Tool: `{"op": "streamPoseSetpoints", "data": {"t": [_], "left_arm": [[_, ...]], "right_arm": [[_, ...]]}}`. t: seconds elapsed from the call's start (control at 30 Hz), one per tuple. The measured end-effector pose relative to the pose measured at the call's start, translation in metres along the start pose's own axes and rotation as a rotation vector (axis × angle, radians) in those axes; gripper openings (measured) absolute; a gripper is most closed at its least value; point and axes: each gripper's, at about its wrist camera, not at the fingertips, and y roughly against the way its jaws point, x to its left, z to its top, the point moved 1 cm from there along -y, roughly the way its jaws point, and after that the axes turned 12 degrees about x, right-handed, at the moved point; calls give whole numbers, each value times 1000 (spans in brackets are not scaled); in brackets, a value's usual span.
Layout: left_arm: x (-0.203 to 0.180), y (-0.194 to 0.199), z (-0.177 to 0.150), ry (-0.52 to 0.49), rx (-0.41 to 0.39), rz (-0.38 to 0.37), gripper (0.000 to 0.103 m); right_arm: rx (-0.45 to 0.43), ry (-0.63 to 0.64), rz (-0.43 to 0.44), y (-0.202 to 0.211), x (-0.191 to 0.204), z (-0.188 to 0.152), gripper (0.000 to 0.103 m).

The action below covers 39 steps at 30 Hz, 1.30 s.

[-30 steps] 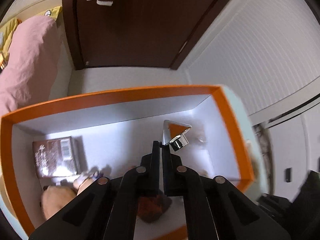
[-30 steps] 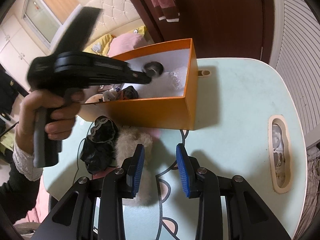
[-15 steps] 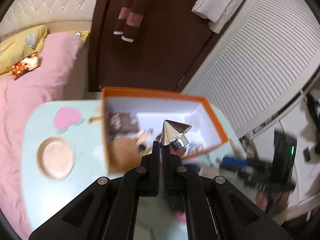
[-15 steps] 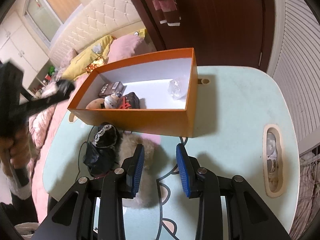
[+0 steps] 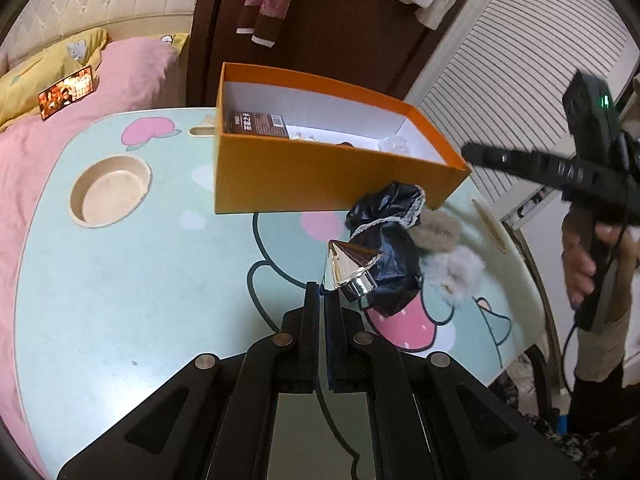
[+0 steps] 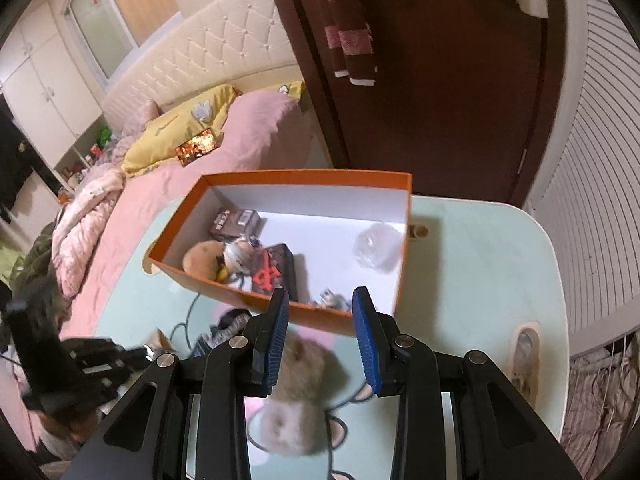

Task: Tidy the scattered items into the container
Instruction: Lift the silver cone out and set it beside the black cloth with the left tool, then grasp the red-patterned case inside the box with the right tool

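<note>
The orange box (image 5: 320, 184) stands at the back of the pale green table (image 5: 120, 280). In it lie a brown packet (image 6: 236, 222), a plush toy (image 6: 208, 258), a dark card (image 6: 268, 272) and clear plastic (image 6: 378, 248). My left gripper (image 5: 322, 286) is shut, and a silver cone (image 5: 352, 266) is pinched by its rim at the tips, above the table in front of the box. A black lace-trimmed bag (image 5: 388, 248) and a fluffy pompom (image 5: 452, 264) lie just beyond it. My right gripper (image 6: 320, 304) hangs open over the pompom (image 6: 296, 412), with nothing between its blue pads.
A round cup recess (image 5: 110, 190) sits at the table's left and an oval recess (image 6: 524, 344) at its right edge. A pink bed (image 5: 132, 76) lies to the left, with a dark door (image 6: 440, 100) and slatted white wall behind. A hand (image 5: 580, 256) holds the right gripper.
My left gripper has drawn back from above the box to over the table's front, the cone still at its tips. The right gripper has risen and now looks into the box.
</note>
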Motion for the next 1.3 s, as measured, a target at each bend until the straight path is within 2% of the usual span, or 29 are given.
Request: {"op": "streamPoseSetpoints", "data": {"t": [0.23,0.3,0.37,0.43,0.5,0.57,0.77,0.9,1.07,1.13,1.23,1.3], "left_arm": [[-5,-11,-2,-18,-28,24,5],[-2,-11,-3,-5,-37,13,19],[2,-10,-3,9,-36,10,40],[5,-8,-5,18,-43,28,53],[11,-3,-7,22,-68,34,53],[13,3,-10,14,-85,33,53],[21,12,-14,21,-121,57,54],[26,13,-14,39,-122,51,54],[28,12,-15,40,-119,56,54],[31,9,-14,50,-112,55,54],[32,9,-14,56,-116,49,54],[32,11,-15,58,-127,44,54]], "right_arm": [[41,13,44,-18,12,14,32],[52,12,59,-23,14,16,32],[58,8,71,-25,14,19,32],[59,-3,85,-26,14,24,32],[59,-12,100,-27,14,31,36],[72,-19,111,-29,14,39,45],[213,24,61,-65,26,62,46],[357,99,51,-97,38,67,46],[446,201,-12,-113,48,75,55],[512,189,3,-127,40,77,57],[497,195,-20,-130,36,79,55],[485,192,-17,-127,36,76,49]]}}
